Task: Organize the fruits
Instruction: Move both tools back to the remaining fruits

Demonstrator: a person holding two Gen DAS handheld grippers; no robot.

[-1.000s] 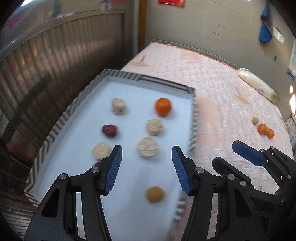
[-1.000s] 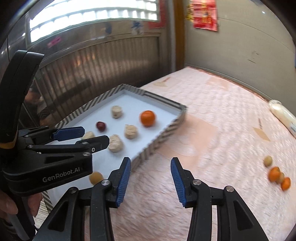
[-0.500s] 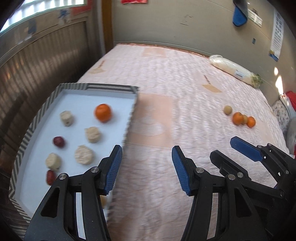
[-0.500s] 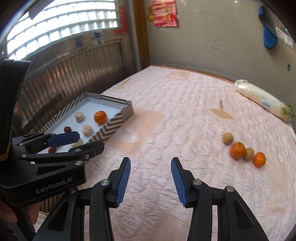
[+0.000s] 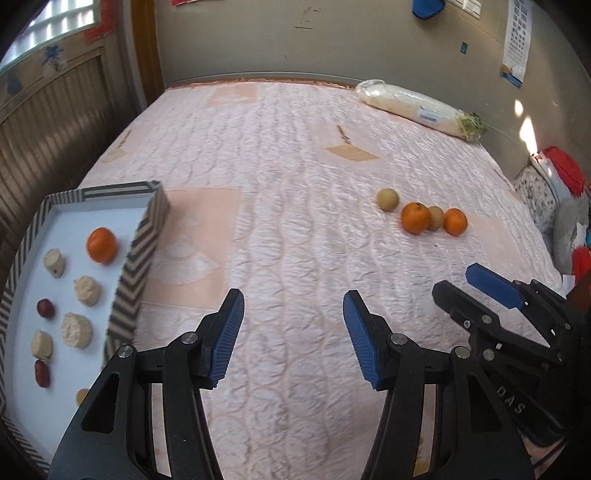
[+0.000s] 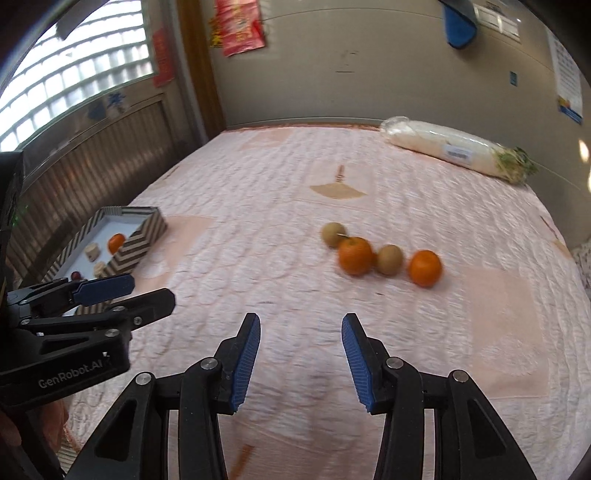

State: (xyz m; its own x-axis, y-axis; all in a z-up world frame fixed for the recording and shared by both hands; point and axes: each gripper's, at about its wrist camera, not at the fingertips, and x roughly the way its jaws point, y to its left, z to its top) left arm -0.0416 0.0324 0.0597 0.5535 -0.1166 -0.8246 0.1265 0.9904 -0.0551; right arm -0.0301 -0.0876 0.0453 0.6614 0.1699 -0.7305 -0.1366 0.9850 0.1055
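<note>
Both hand-held grippers, left (image 5: pixel 293 338) and right (image 6: pixel 301 358), hang part-open and empty over the bed (image 5: pixel 295 166); four loose fruits (image 6: pixel 354 256) ahead, tray (image 5: pixel 136 258) left.

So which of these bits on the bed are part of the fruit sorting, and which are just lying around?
Part of the job:
- striped tray holding an orange, pale chunks and small red fruits
- four loose fruits: two oranges, two brownish round fruits
- left tongs and right tongs, both open and empty

Just lying about:
- wrapped white radish
- wall posters
</note>
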